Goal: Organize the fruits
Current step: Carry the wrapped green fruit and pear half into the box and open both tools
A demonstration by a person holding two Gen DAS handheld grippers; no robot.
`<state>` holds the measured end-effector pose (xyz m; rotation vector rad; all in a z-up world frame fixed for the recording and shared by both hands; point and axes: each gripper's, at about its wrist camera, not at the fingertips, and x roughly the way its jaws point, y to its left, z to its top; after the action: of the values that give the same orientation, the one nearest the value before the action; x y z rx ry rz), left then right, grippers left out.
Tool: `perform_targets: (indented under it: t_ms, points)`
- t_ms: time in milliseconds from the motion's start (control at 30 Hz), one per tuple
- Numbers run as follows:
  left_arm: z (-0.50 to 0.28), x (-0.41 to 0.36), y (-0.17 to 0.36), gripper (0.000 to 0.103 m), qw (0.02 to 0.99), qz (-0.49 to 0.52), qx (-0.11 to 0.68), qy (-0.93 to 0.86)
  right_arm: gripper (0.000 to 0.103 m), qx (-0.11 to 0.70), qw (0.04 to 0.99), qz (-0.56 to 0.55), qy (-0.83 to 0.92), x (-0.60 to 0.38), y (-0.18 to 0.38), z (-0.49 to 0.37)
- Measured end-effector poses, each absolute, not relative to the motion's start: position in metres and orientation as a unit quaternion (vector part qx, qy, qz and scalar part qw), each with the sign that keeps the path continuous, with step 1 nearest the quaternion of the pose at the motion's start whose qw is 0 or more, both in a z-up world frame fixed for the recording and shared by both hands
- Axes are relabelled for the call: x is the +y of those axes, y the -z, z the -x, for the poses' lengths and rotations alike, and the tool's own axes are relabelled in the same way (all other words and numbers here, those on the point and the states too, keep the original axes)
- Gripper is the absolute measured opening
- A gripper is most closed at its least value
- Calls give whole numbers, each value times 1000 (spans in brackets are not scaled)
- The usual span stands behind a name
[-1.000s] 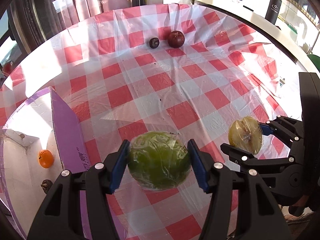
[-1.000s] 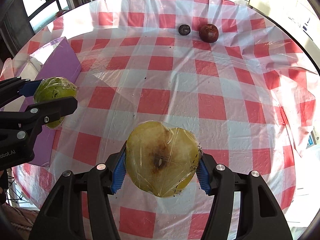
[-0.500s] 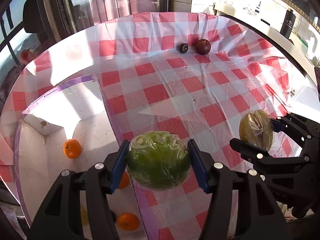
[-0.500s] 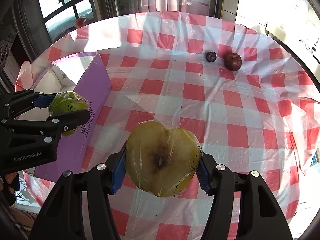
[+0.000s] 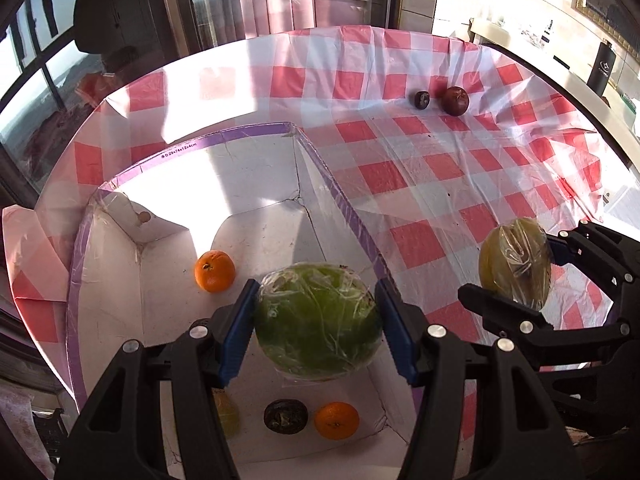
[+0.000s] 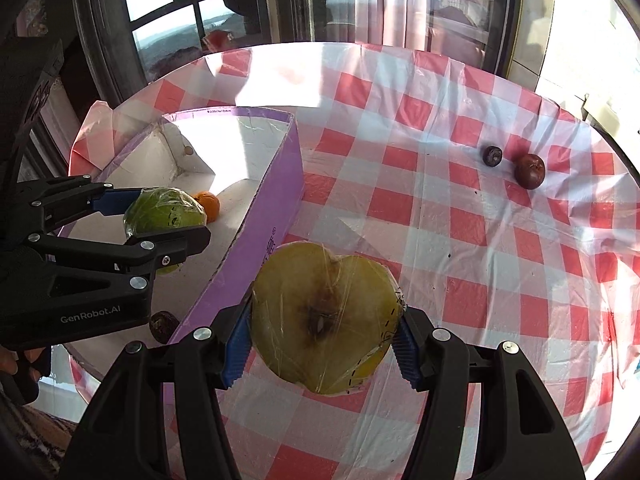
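My left gripper [image 5: 316, 332] is shut on a plastic-wrapped green fruit [image 5: 318, 320] and holds it above the open purple box [image 5: 248, 131]; it also shows in the right wrist view [image 6: 164, 210]. My right gripper [image 6: 322, 344] is shut on a wrapped yellow half apple [image 6: 324, 316], above the tablecloth just right of the box wall [image 6: 256, 240]; it also shows in the left wrist view [image 5: 516, 268]. Inside the box lie two oranges [image 5: 214, 271] [image 5: 337, 420], a dark fruit [image 5: 285, 416] and a yellowish fruit [image 5: 226, 412], partly hidden by my finger.
A dark red fruit [image 5: 455, 100] and a small dark fruit [image 5: 421, 99] lie at the far side of the red-checked tablecloth [image 5: 400, 168]. Windows and curtains stand behind the table. A counter with a black bottle [image 5: 600, 65] is at the far right.
Both grippers have moved left and up with their fruits. The green fruit went from over the cloth beside the box to over the box's inside; the box now fills more of both views.
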<state>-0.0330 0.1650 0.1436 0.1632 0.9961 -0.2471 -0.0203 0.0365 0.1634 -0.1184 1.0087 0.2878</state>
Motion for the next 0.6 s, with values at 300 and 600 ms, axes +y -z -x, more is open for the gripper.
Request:
perform_targets:
  t_ms: [300,600]
  points:
    - [36,208,-137,59,867,-72,484,89,58,467,862,76,-182,82,-166,22]
    - [43,243,-120,59,856,-76,507,68,58,470,843,108,-237,129,-155,33]
